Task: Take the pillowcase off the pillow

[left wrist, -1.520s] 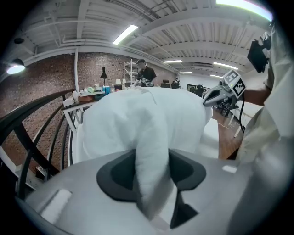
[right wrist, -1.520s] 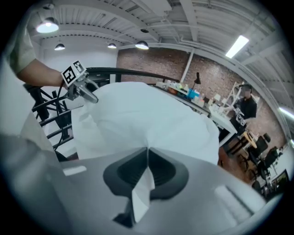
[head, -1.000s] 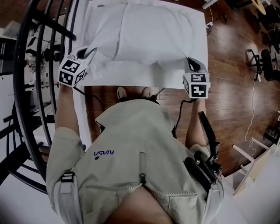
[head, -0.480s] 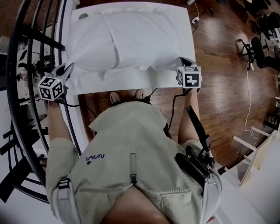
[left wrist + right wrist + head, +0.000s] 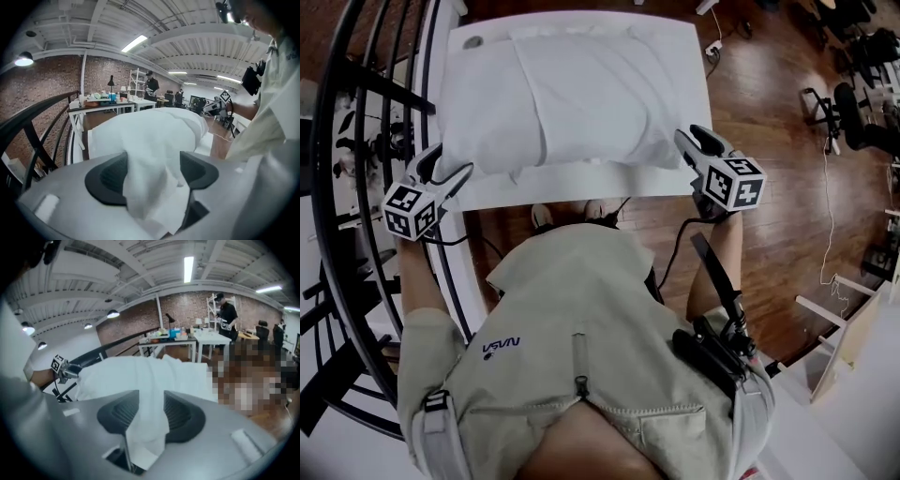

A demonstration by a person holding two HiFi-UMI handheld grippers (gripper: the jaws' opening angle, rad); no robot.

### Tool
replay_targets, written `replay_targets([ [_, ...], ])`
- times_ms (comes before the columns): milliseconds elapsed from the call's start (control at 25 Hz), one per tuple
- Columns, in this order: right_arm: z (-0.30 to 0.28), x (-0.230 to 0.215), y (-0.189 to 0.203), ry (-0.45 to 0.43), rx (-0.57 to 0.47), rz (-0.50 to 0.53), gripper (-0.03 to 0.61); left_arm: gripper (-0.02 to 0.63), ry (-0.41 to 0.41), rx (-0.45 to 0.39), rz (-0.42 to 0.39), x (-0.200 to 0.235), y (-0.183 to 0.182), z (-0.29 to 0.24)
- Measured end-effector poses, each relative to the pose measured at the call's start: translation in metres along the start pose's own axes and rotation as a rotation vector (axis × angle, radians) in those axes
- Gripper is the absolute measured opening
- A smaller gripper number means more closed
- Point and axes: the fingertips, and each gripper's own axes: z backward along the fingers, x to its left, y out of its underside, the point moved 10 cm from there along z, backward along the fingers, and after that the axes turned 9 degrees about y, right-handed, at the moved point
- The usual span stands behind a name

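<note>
A white pillow in its white pillowcase [image 5: 572, 94] lies on the white table [image 5: 581, 184]. My left gripper [image 5: 441, 167] hangs off the table's near left corner. Its jaws have just been opening, and in the left gripper view [image 5: 152, 171] a fold of the pillowcase [image 5: 154, 136] hangs loosely between the spread pads. My right gripper [image 5: 692, 137] is beside the near right corner of the pillow. Its jaws have also just been opening, and in the right gripper view [image 5: 150, 414] a strip of the pillowcase [image 5: 145, 376] still lies between the pads.
A black curved railing [image 5: 356, 187] runs along the left of the table. Wooden floor [image 5: 769, 234] lies to the right, with office chairs [image 5: 862, 103] and a cable. Farther off stand cluttered tables [image 5: 101, 101] and a person [image 5: 151, 86].
Both grippers, shut on the pillowcase's near corners a second ago, now show spread jaws. The left one has drawn out to the left, the right one slightly right.
</note>
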Motion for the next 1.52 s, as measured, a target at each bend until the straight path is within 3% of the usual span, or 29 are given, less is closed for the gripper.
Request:
replay_targets([
  [120, 0.003, -0.013, -0.030, 0.008, -0.076, -0.006, 0.167, 0.365, 0.034, -0.021, -0.052, -0.003, -0.023, 0.011],
  [280, -0.009, -0.020, -0.065, 0.028, -0.101, 0.038, 0.172, 0.367, 0.081, -0.041, -0.139, -0.006, -0.062, 0.007],
  [480, -0.046, -0.013, -0.089, 0.038, -0.058, 0.082, 0.190, 0.378, 0.144, -0.032, -0.239, 0.013, -0.103, -0.035],
  [640, -0.081, -0.016, -0.109, 0.054, -0.022, 0.147, 0.204, 0.436, 0.175, 0.042, -0.278, 0.029, -0.127, -0.075],
  [880, -0.144, -0.042, -0.110, 0.053, 0.101, 0.143, 0.213, 0.522, 0.126, 0.248, -0.215, 0.058, -0.119, -0.122],
  [1000, -0.170, -0.056, -0.105, 0.039, 0.187, 0.124, 0.213, 0.558, 0.158, 0.350, -0.164, 0.066, -0.112, -0.140],
  [1160, -0.197, -0.061, -0.094, 0.007, 0.280, 0.135, 0.218, 0.557, 0.213, 0.411, -0.120, 0.073, -0.105, -0.157],
  [1240, -0.206, -0.057, -0.089, -0.009, 0.302, 0.140, 0.218, 0.513, 0.239, 0.418, -0.120, 0.073, -0.099, -0.160],
  [1400, -0.211, -0.045, -0.083, -0.037, 0.312, 0.148, 0.146, 0.265, 0.259, 0.382, -0.146, 0.071, -0.094, -0.152],
  [1520, -0.210, -0.042, -0.084, -0.022, 0.300, 0.121, 0.006, 0.100, 0.268, 0.348, -0.168, 0.066, -0.100, -0.137],
])
